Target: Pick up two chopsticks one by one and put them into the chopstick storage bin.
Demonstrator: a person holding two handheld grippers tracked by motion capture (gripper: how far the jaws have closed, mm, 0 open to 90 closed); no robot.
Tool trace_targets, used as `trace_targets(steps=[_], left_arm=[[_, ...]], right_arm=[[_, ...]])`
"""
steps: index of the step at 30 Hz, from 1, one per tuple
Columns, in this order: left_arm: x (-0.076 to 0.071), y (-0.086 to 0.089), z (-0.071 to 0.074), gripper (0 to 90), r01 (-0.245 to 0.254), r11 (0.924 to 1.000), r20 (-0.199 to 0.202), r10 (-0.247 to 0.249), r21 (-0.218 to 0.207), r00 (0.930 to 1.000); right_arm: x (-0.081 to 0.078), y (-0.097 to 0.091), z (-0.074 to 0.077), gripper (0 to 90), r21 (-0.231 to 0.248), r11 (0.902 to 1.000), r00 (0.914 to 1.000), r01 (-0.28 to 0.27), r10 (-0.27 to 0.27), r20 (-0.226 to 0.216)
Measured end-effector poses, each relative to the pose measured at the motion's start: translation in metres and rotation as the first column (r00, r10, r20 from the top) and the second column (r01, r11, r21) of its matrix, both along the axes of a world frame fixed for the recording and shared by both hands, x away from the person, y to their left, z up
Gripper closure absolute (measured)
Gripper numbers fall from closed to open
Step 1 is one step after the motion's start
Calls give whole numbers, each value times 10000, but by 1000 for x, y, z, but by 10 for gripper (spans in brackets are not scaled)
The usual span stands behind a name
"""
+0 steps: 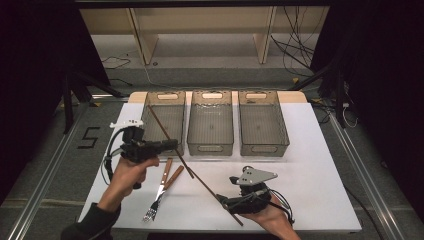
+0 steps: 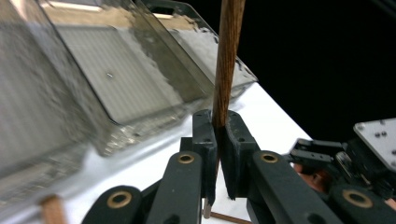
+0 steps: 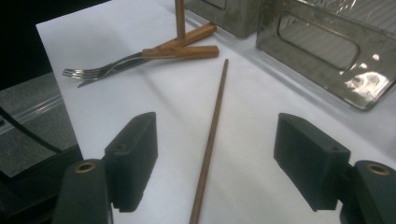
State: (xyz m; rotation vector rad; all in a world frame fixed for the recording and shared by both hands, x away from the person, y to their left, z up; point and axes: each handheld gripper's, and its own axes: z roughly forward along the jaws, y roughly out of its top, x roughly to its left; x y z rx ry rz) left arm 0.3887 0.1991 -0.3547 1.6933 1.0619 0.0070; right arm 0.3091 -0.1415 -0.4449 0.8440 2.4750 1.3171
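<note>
My left gripper (image 1: 172,144) is shut on a thin brown wooden stick (image 1: 161,126), which slants up over the left bin (image 1: 150,120). In the left gripper view the stick (image 2: 225,60) rises from between the closed fingertips of the left gripper (image 2: 217,125). A second wooden stick (image 1: 207,187) lies flat on the white table. My right gripper (image 1: 223,201) stands open at its near end. In the right gripper view this stick (image 3: 212,126) runs between the wide-apart jaws of the right gripper (image 3: 217,135), untouched.
A fork and a knife (image 1: 161,187) with wooden handles lie crossed at the front left, also in the right gripper view (image 3: 140,57). Three clear grey bins stand in a row at the back: left, middle (image 1: 210,145) and right (image 1: 263,147). The white table (image 1: 310,170) has bare room at the right.
</note>
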Motion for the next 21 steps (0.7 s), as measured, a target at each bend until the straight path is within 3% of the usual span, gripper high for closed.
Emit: trace_targets(steps=[7,13,15,21], left_arm=[[31,9,34,850,-117,9970,-59,122,768,9999],[54,12,59,850,-375,9885,3,379,1465,9993],[62,13,62,850,-449,9859,-71,466,1610,9989],[90,17,65,850,-924,9684,-312,1023,2315,9943]], right_arm=[[-1,-4,-3,270,68,9999,9997,95,-93,-218],[-1,-7,-3,251,166,9997,9996,166,-163,-228],[-1,-7,-4,250,130,9998,9997,134,-131,-228],[-1,-7,-5,246,121,9999,9997,118,-115,-236]])
